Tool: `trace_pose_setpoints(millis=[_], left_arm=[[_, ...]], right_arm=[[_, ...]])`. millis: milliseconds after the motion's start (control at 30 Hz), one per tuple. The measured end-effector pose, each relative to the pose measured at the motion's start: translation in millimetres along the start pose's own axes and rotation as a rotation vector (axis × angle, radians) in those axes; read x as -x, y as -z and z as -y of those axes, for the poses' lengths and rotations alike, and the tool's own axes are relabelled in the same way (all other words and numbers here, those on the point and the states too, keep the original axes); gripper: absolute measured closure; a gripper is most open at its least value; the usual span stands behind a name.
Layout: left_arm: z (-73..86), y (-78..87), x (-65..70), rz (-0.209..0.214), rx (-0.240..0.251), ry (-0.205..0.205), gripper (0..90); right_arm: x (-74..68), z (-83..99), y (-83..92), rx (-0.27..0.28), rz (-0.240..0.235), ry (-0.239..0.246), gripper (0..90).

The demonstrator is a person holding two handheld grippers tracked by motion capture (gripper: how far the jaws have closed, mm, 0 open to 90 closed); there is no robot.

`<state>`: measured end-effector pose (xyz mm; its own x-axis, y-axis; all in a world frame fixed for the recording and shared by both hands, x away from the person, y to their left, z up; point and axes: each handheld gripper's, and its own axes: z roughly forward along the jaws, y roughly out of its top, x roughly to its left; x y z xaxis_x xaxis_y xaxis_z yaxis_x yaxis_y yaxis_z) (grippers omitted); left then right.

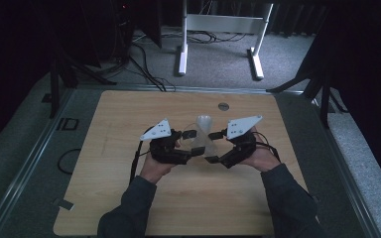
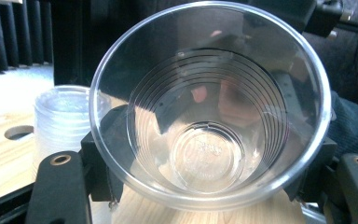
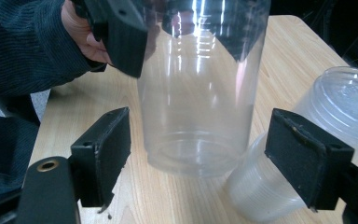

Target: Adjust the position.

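Clear plastic cup (image 2: pixel 209 107) clamped in left gripper (image 2: pixel 205 186) fingers; right gripper (image 3: pixel 198 158) fingers apart around it.

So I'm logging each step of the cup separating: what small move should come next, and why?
Probably draw the right gripper back from the cup. Its jaws stand apart on either side of the cup's base without touching it, while the left gripper grips the cup at its rim. The stack lies on its side on the table beside it.
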<state>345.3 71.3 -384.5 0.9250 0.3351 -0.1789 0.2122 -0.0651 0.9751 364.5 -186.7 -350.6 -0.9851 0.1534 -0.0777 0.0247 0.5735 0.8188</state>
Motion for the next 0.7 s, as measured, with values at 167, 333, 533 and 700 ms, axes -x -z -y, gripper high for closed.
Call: trace_pose_setpoints(millis=[167,333,533,700], left_arm=[[0.8,-2.8,1.9,0.009,-0.03,-0.013,29.0],[0.8,-6.3,4.6,0.016,-0.067,-0.034,29.7],[-0.2,-10.0,7.8,0.008,-0.093,-0.056,29.7],[-1.5,-8.7,7.8,0.003,-0.083,-0.055,29.5]], right_arm=[[0.6,1.0,-3.7,-0.031,-0.012,0.003,23.2],[0.5,1.7,-7.5,-0.051,-0.028,0.005,24.4],[-1.4,2.8,-12.5,-0.079,-0.044,0.02,32.3],[-2.3,2.9,-12.7,-0.074,-0.046,0.029,39.3]])
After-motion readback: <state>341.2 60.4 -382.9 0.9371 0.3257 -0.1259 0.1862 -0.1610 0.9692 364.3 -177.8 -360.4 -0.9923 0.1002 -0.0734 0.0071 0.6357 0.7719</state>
